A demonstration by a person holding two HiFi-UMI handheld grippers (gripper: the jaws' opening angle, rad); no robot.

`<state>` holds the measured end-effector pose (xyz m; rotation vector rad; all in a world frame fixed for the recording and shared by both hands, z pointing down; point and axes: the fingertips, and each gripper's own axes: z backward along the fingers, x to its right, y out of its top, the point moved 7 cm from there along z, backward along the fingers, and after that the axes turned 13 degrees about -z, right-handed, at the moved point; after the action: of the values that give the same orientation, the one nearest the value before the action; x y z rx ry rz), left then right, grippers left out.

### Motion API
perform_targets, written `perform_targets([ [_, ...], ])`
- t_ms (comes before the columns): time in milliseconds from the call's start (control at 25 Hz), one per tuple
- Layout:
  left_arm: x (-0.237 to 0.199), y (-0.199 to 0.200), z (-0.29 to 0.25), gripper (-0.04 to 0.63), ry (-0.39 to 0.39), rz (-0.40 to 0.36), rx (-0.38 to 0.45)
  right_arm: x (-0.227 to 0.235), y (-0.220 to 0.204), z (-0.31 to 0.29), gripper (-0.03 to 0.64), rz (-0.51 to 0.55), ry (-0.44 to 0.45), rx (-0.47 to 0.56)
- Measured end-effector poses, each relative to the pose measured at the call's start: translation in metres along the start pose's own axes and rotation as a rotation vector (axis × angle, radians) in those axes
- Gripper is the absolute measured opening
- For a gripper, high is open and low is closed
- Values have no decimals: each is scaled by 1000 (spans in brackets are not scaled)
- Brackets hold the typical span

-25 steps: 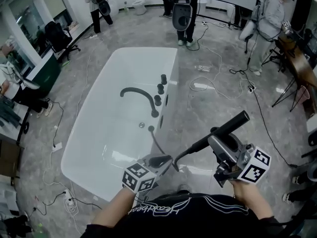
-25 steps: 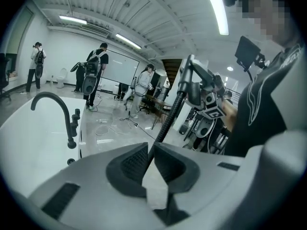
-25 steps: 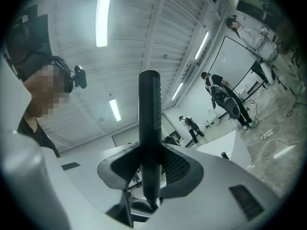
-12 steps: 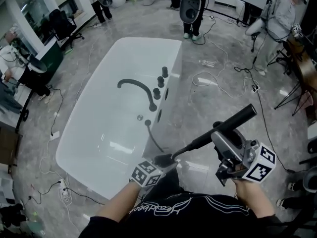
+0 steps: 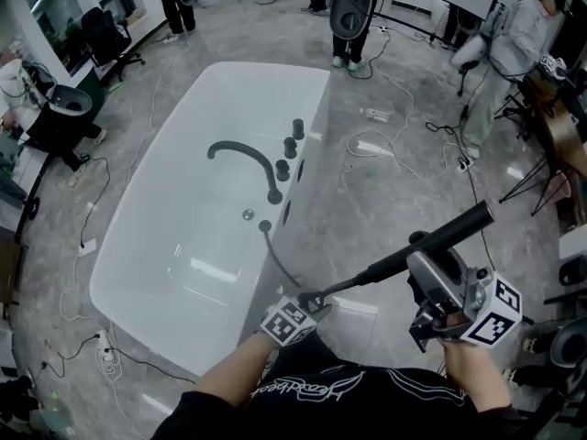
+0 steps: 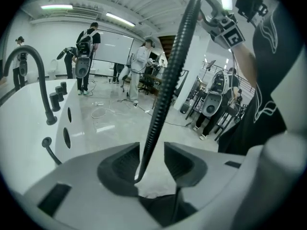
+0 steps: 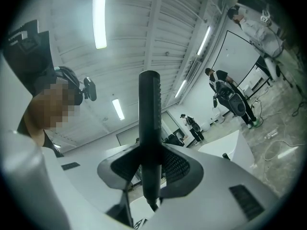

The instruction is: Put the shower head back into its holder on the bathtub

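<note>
- Right claw (image 7: 152, 164) grips the shower head (image 7: 149, 109), away from the bathtub (image 5: 174, 236).
- Left claw (image 6: 152, 151) just opened around the hose (image 6: 164, 90).
- Putting it back, probably by the taps (image 5: 290, 147), is left.

The basin of the bathtub (image 5: 165, 246) is open and wide, with free passage above it. Along its right rim the room is tighter: the arched spout (image 5: 240, 145) reaches over the basin, and the knobs (image 5: 290, 145) (three in a row) stand just beside it. The hose (image 5: 277, 262) leaves the rim nearer to the camera and crosses the way there. The grey floor (image 5: 367, 218) beside the tub is open; a person (image 5: 348, 26) stands only at the far end.
</note>
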<state>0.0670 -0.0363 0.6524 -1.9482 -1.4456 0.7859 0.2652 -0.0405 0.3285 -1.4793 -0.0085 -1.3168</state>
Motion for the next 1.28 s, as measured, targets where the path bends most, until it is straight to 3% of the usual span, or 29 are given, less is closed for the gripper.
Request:
perform_targets([
  [160, -1, -6, -7, 78, 35, 16, 16, 0, -1, -1, 135, 21, -11, -17],
  [440, -7, -22, 7, 64, 48, 43, 12, 2, -5, -3, 135, 110, -69, -44],
  [640, -20, -36, 39, 64, 132, 87, 14, 16, -6, 0, 135, 188, -163, -77],
  [880, -46, -37, 92, 64, 269, 119, 5, 37, -16, 6, 135, 171, -276, -161],
  [1080, -72, -11, 137, 64, 397, 83, 25, 39, -28, 4, 135, 159, -281, -230],
  [1280, -94, 31, 174, 64, 509, 32, 29, 29, -34, -8, 135, 169, -217, -287],
])
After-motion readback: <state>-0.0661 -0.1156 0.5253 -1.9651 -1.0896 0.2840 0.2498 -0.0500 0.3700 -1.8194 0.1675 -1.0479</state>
